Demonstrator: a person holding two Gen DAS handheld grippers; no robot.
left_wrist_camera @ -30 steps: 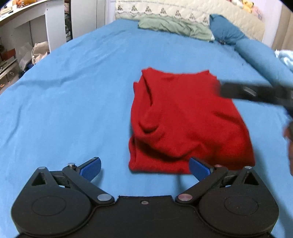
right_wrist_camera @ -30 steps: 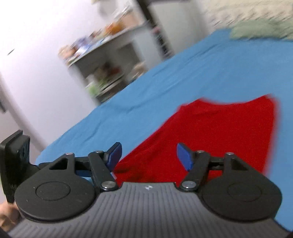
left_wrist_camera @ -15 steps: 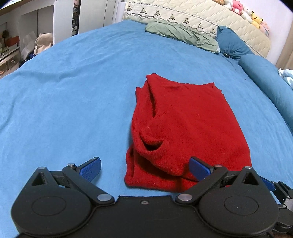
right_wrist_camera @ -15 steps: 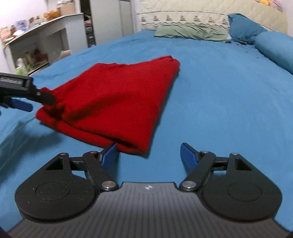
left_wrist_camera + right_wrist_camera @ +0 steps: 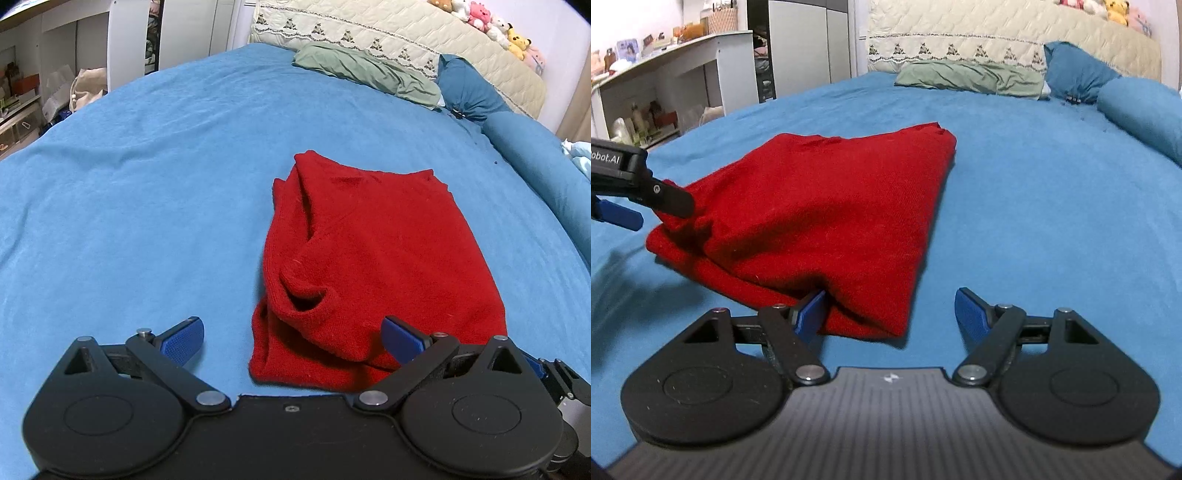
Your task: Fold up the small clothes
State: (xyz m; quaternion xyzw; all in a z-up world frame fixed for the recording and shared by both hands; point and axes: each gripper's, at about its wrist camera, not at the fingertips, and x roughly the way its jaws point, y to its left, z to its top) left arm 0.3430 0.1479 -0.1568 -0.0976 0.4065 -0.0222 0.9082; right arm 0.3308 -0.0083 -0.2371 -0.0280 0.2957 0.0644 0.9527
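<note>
- On the bed (image 5: 147, 192), mid-sheet, lies the red garment (image 5: 369, 258) — partly folded, its near edge bunched.
- Left gripper (image 5: 291, 336) hangs wide open at the near-left corner, gripping nothing.
- Right gripper (image 5: 890, 306) is open too, near-right corner between its jaws — likely lining up a pinch for the next fold.

bare bedspread (image 5: 147, 206) left, pillows (image 5: 971, 75) beyond

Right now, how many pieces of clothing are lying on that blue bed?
2. A red sweater lies mid-bed, near both claws; a crumpled green garment lies at the far end by the headboard. Others may be out of view.
</note>
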